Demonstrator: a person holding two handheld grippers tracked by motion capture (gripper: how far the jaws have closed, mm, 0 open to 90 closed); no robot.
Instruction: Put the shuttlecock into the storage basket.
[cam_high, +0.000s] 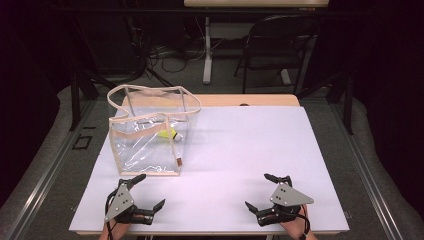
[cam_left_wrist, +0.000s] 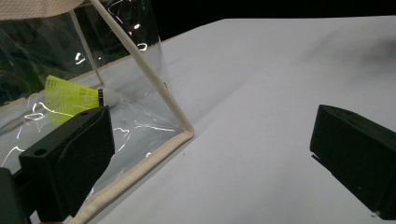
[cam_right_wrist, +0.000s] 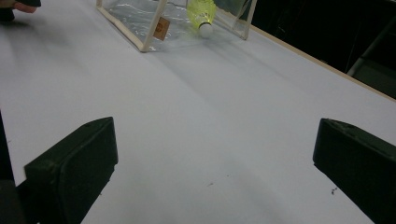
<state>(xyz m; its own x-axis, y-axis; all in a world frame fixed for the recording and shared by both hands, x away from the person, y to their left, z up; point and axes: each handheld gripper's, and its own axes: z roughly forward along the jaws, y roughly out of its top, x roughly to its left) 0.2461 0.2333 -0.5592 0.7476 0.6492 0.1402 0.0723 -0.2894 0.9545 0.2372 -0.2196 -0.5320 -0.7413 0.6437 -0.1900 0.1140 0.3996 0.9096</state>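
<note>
Left tool (cam_high: 148, 191) rests at the bench's (cam_high: 250, 150) near edge, jaws spread wide, empty. Right tool (cam_high: 259, 191) likewise, wide open, holding nothing. The clear bag (cam_high: 145, 132) stands at eleven o'clock from the left tool, a yellow shuttlecock (cam_high: 169, 135) lying inside. Judged stage: approach not begun. Next move calls for the left tool reaching through the bag's open top.

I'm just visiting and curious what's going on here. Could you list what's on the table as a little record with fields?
Surface: white table
Container: clear bag with beige trim, standing upright, far left
Inside it: yellow shuttlecock lying on the bag's floor
Left gripper: jaws wide apart, holding nothing, just in front of the bag
Right gripper: jaws wide apart, holding nothing, on open table
Behind the table: black chair
</note>
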